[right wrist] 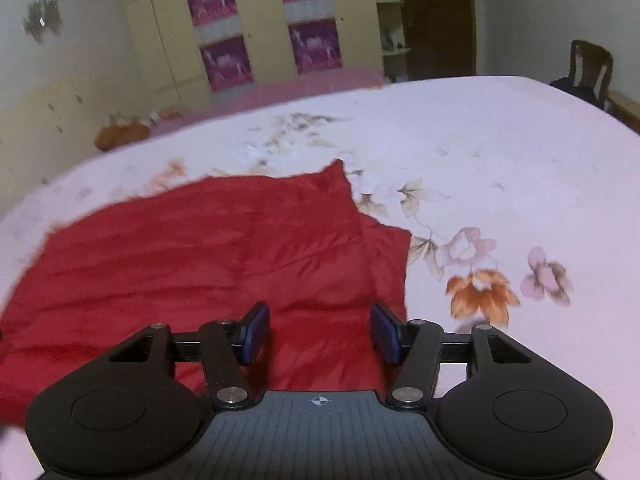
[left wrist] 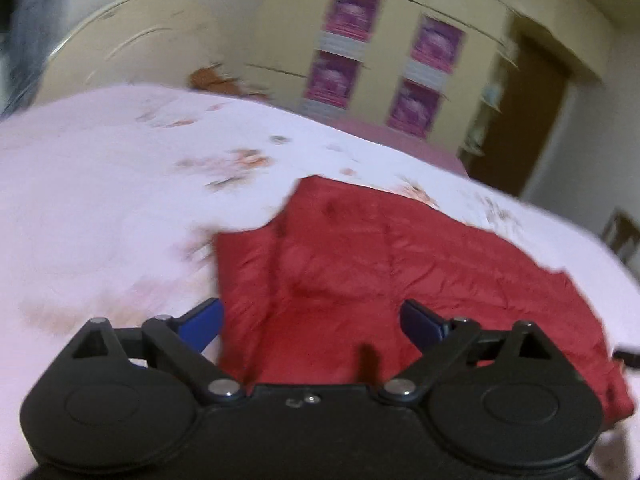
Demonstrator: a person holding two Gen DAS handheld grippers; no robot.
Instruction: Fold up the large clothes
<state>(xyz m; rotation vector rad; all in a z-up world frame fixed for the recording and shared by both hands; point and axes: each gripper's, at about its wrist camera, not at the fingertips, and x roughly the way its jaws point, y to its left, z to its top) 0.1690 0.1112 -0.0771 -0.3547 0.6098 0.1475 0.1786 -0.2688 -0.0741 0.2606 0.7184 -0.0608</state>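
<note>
A red padded jacket (left wrist: 380, 256) lies folded flat on a white flowered bedsheet (left wrist: 100, 200). My left gripper (left wrist: 312, 326) is open and empty, its blue pads held just above the jacket's near left part. The left wrist view is motion-blurred. In the right wrist view the jacket (right wrist: 208, 248) fills the left and centre, with a folded corner pointing away. My right gripper (right wrist: 320, 332) is open and empty above the jacket's near right edge.
The bedsheet (right wrist: 500, 160) extends right with flower prints. A cream wardrobe with purple panels (right wrist: 264, 28) stands beyond the bed. A wooden chair (right wrist: 588, 68) is at the far right. A brown door (left wrist: 520, 120) is behind.
</note>
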